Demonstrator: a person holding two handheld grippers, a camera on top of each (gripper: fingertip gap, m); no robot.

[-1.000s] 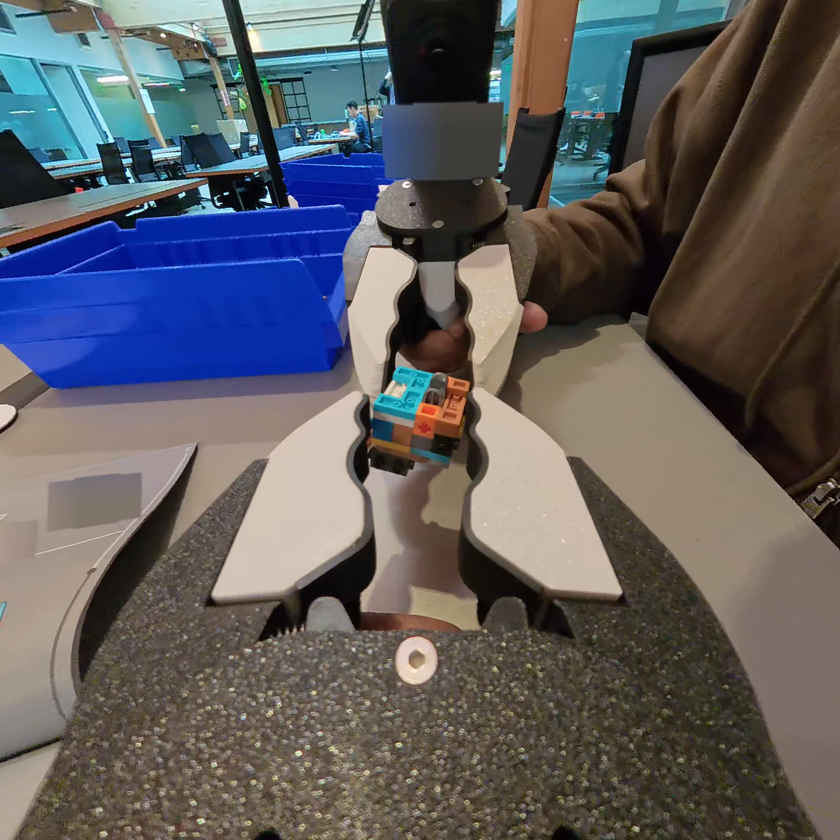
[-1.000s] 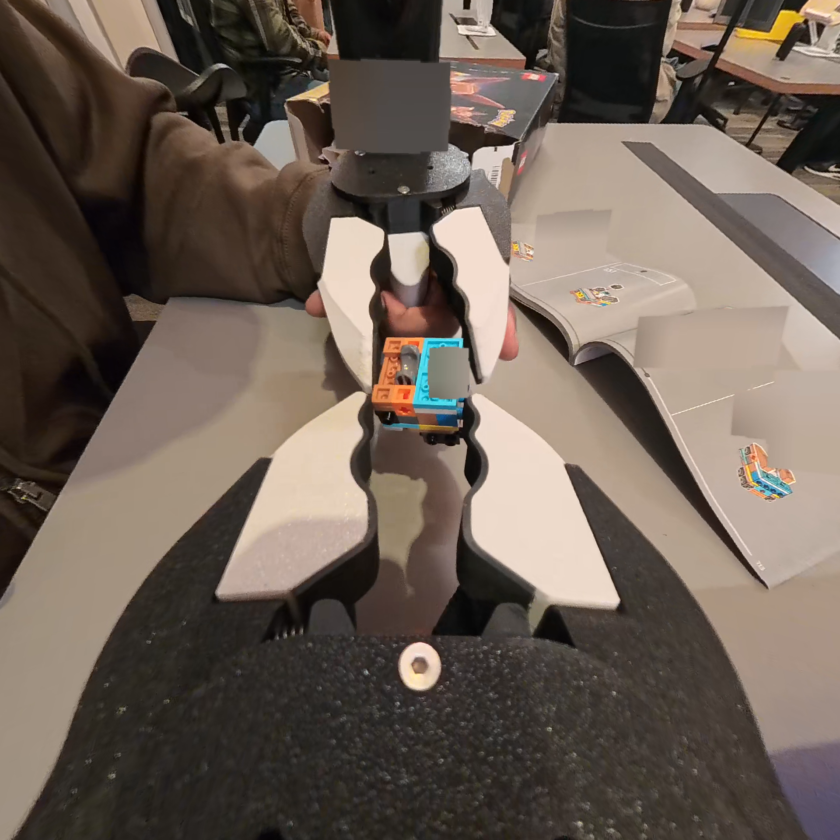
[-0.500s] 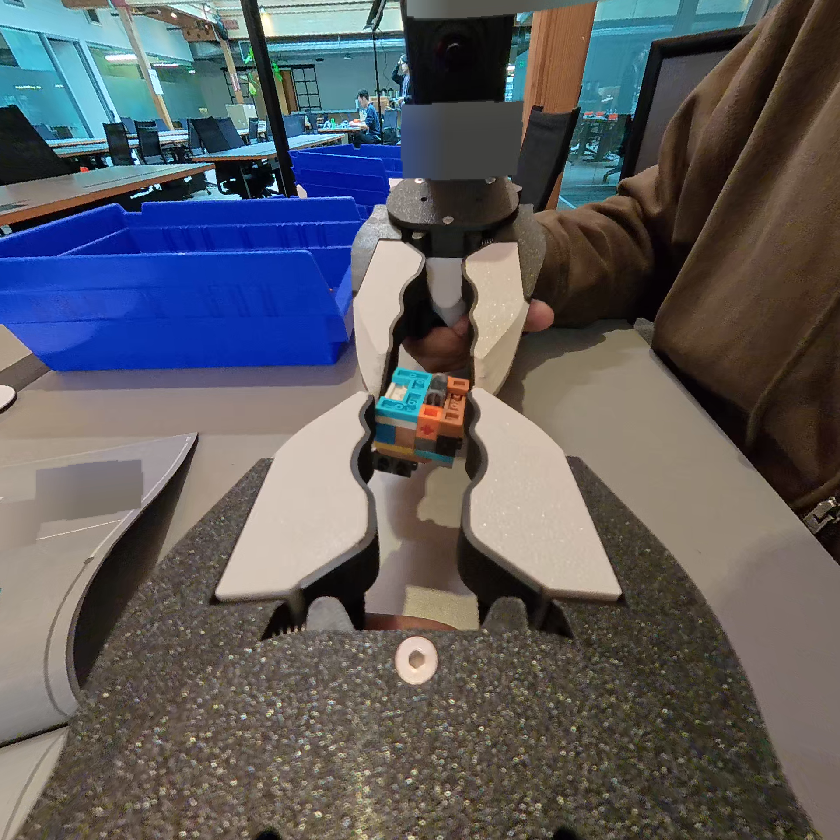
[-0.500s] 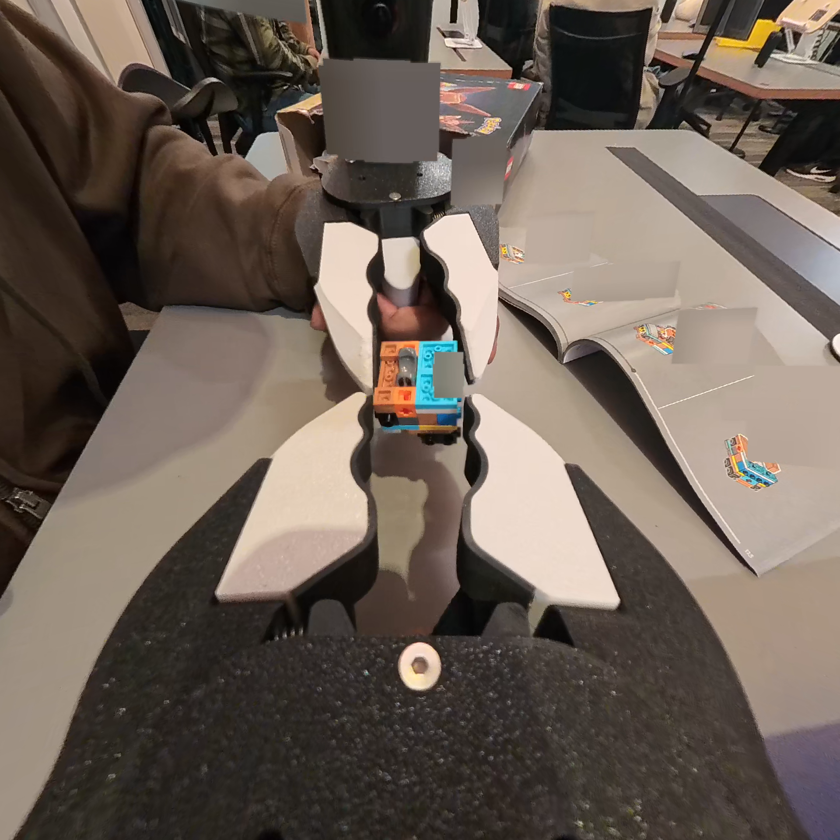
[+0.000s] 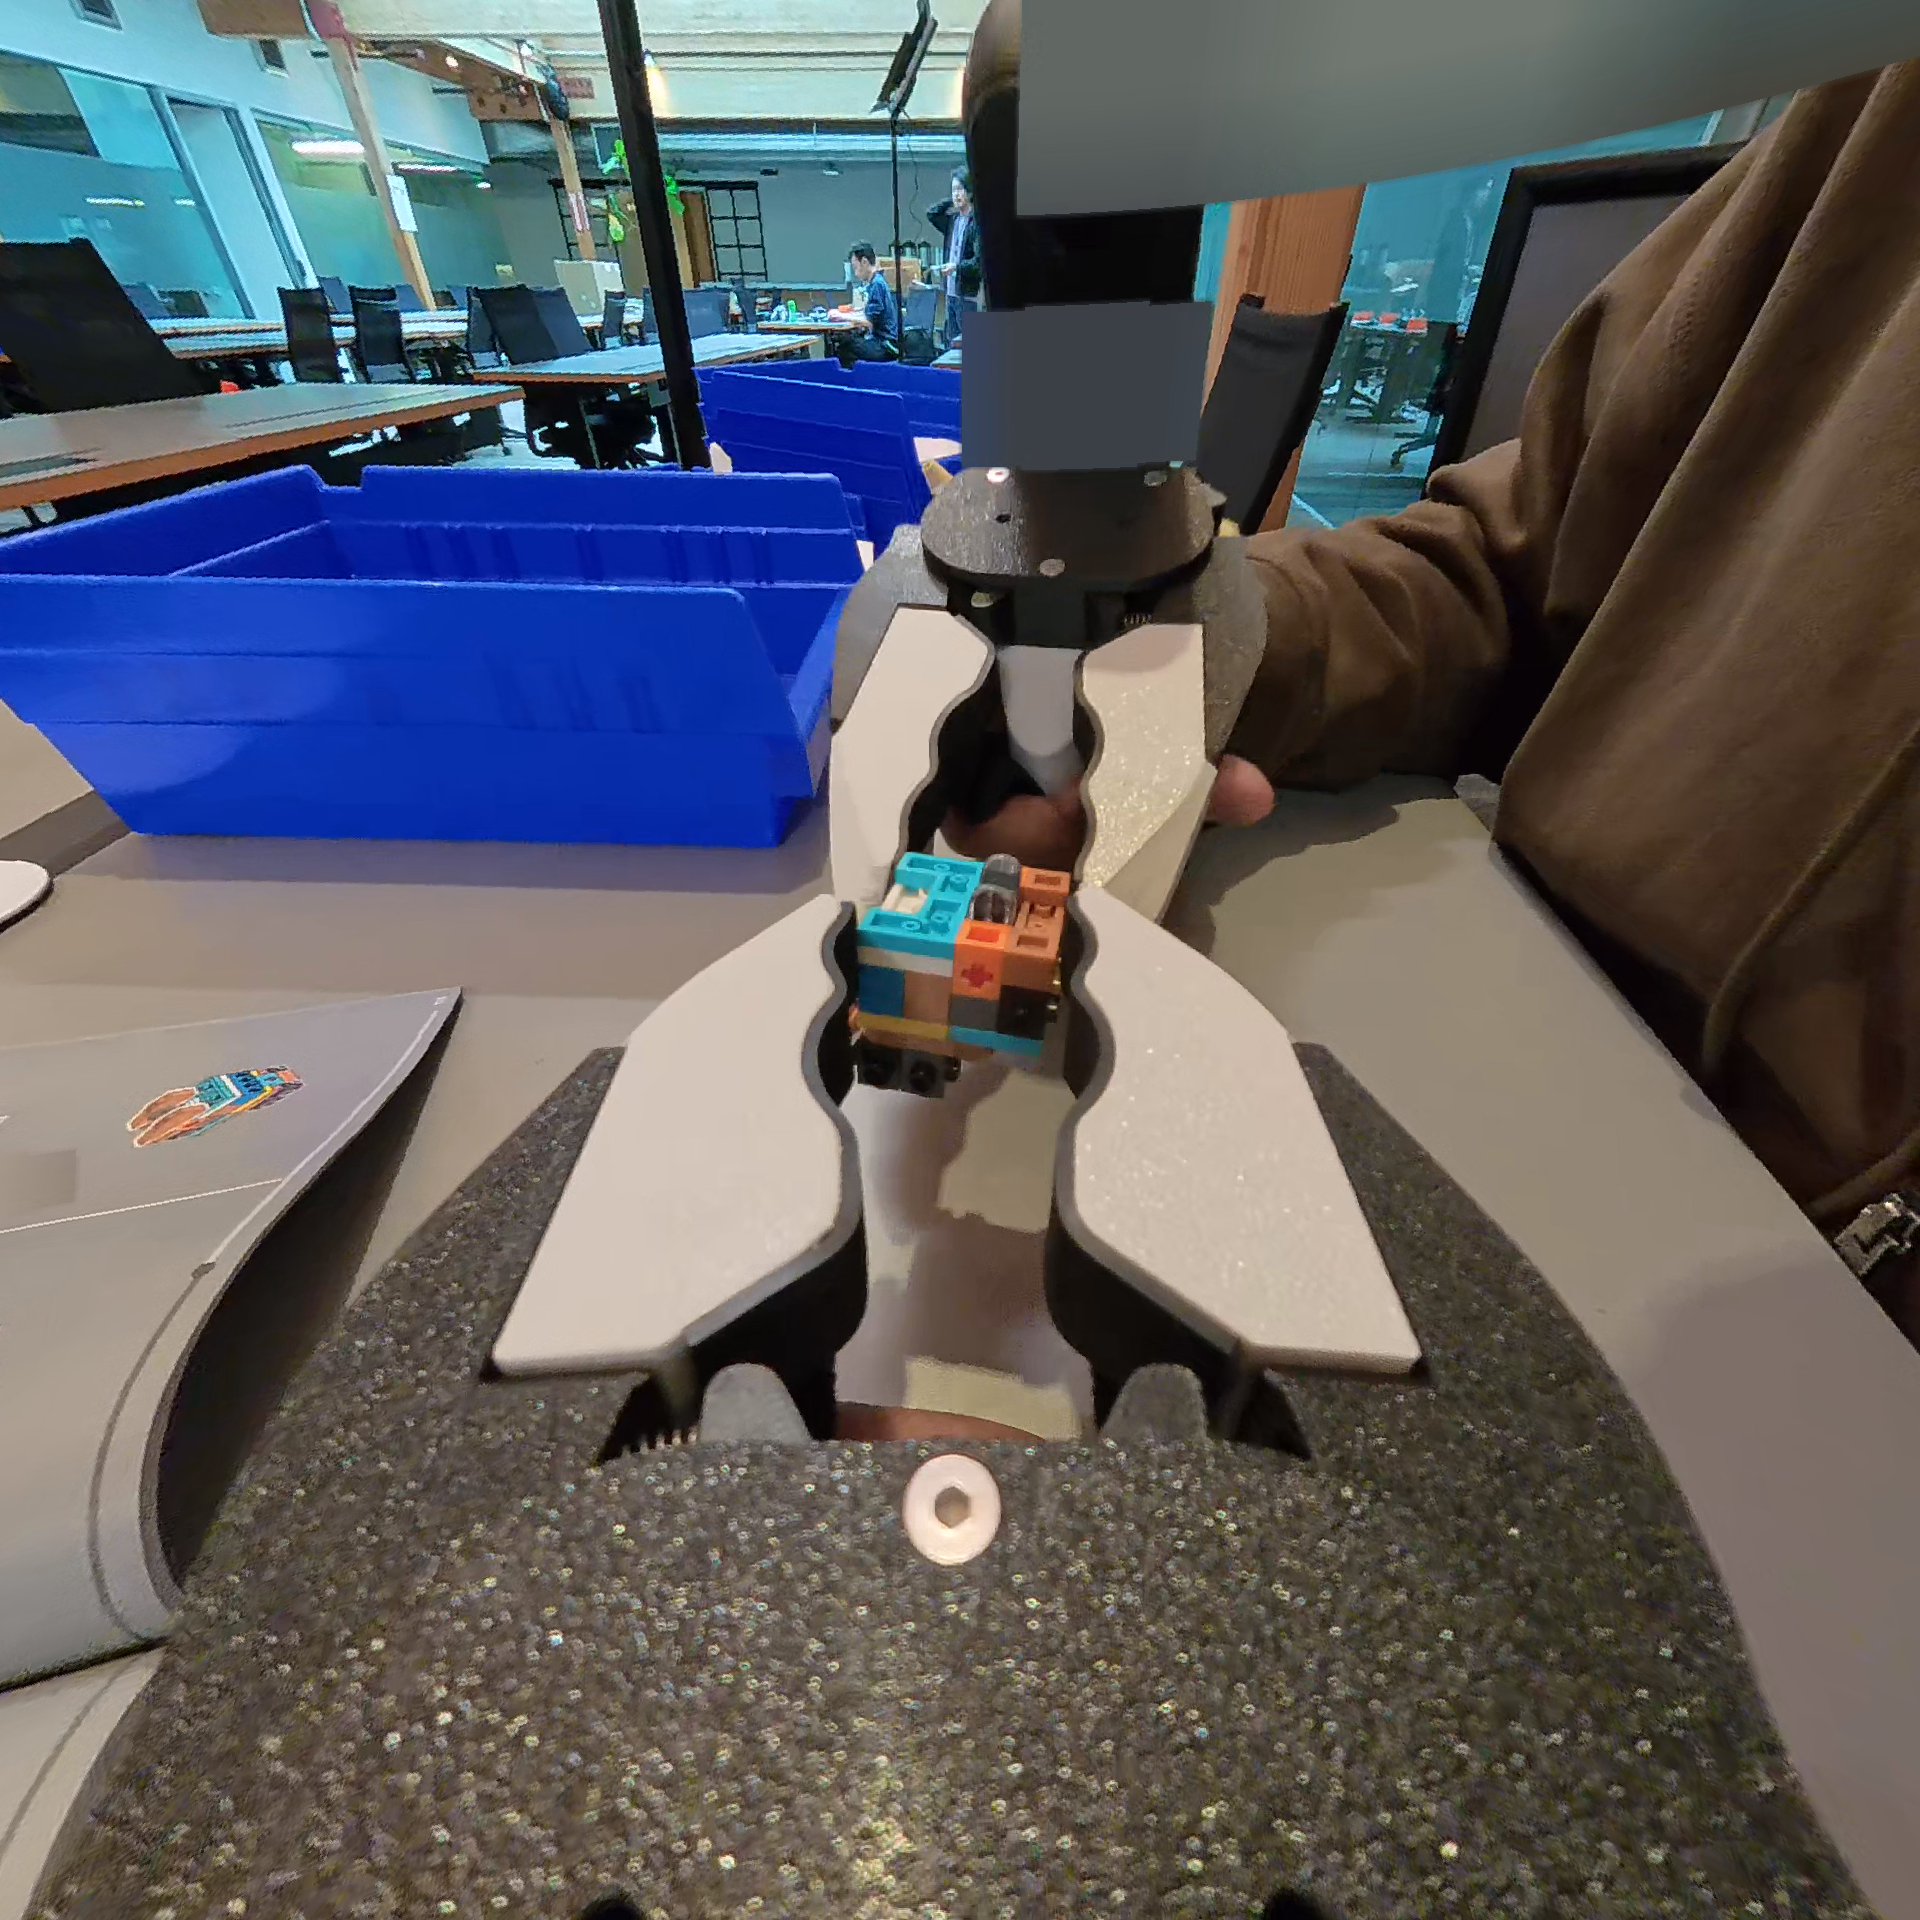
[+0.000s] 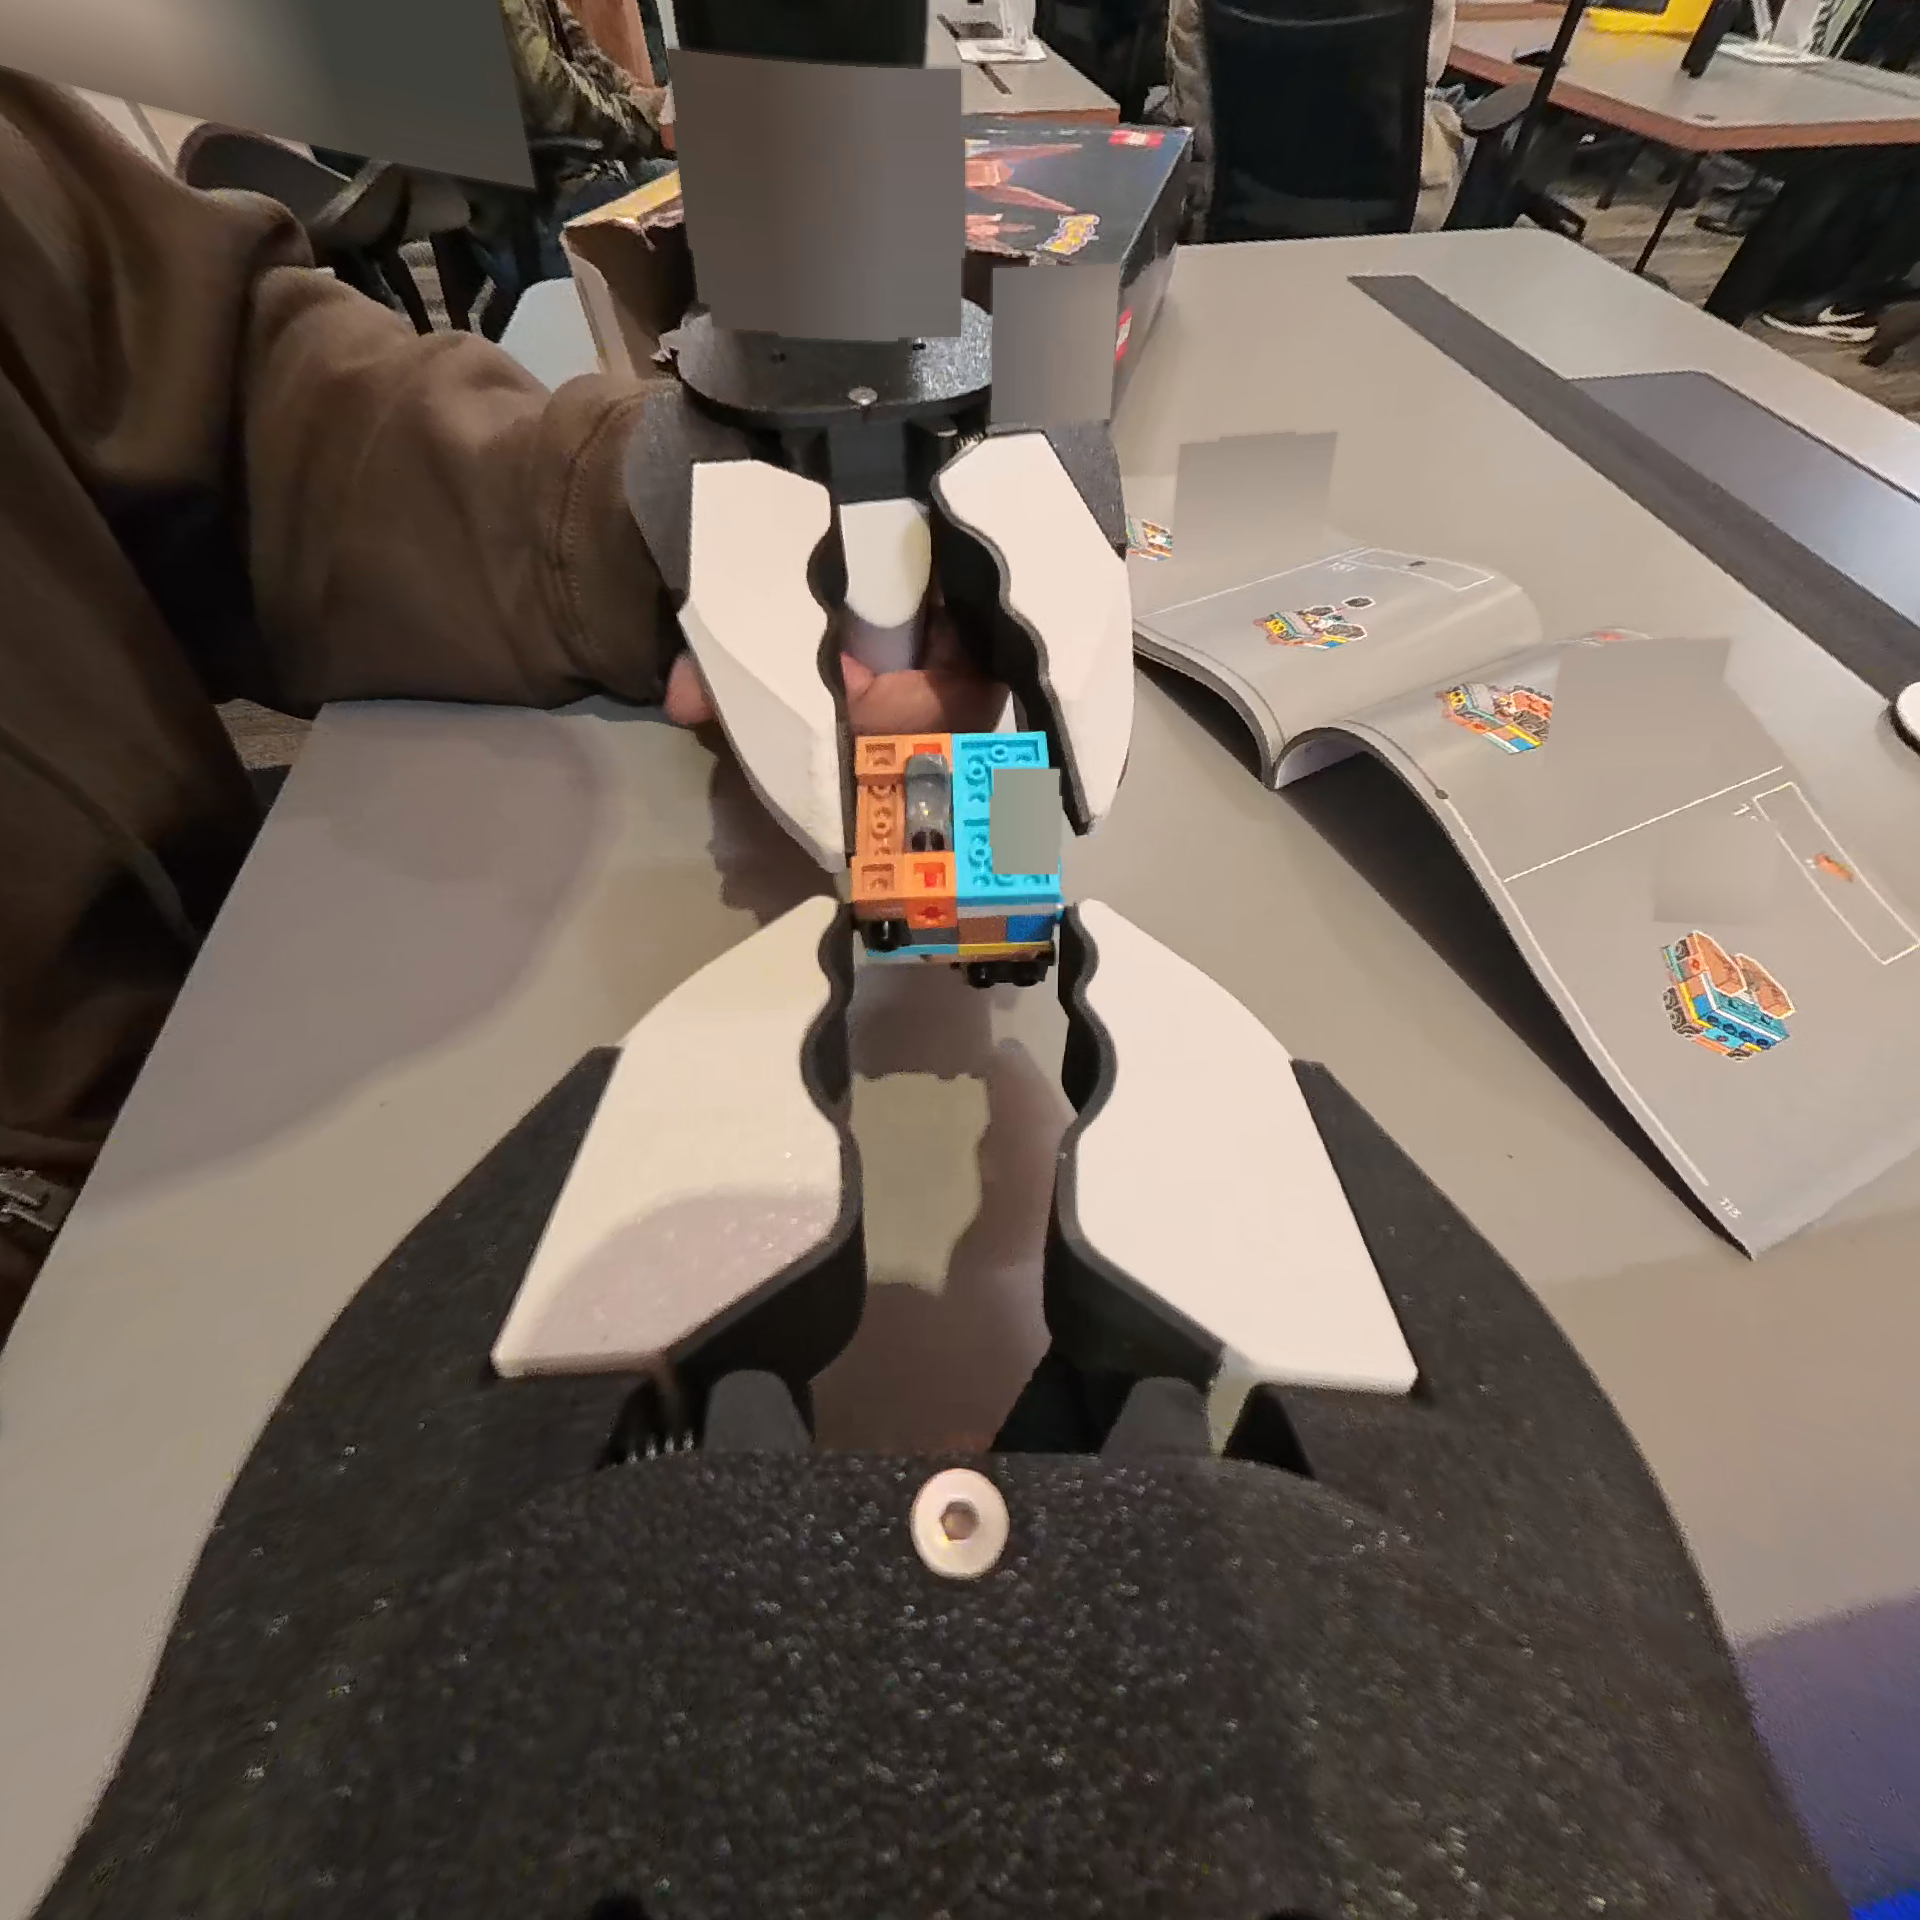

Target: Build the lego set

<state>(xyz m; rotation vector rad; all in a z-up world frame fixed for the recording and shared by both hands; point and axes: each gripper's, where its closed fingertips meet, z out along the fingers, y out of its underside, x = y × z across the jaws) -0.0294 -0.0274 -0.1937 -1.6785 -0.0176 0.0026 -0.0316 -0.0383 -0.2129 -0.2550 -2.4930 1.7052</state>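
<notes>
The lego block [image 5: 958, 966], a compact chunk of cyan, orange and brown bricks with black studs underneath, hangs above the grey table [image 5: 1382, 997], pinched from two opposite ends. My left gripper [image 5: 958, 977] is clamped on its sides at the fingertips, and my right gripper [image 6: 956, 925] is clamped on it from the far end, so the two tools face each other nose to nose with the block as the bridge between them. Neither is nearer; each holds its own end. In the right wrist view the block's long axis runs straight away from me, with a small smoky clear cylinder [image 6: 925, 821] seated along the top between the orange and cyan halves. The bricks are hard and glossy; the fingers [image 5: 707, 1143] are matte white with wavy black inner edges. I judge any press must run along that shared axis. The open instruction booklet [image 6: 1621, 831] lies to one side, a blue bin [image 5: 416, 665] behind.
</notes>
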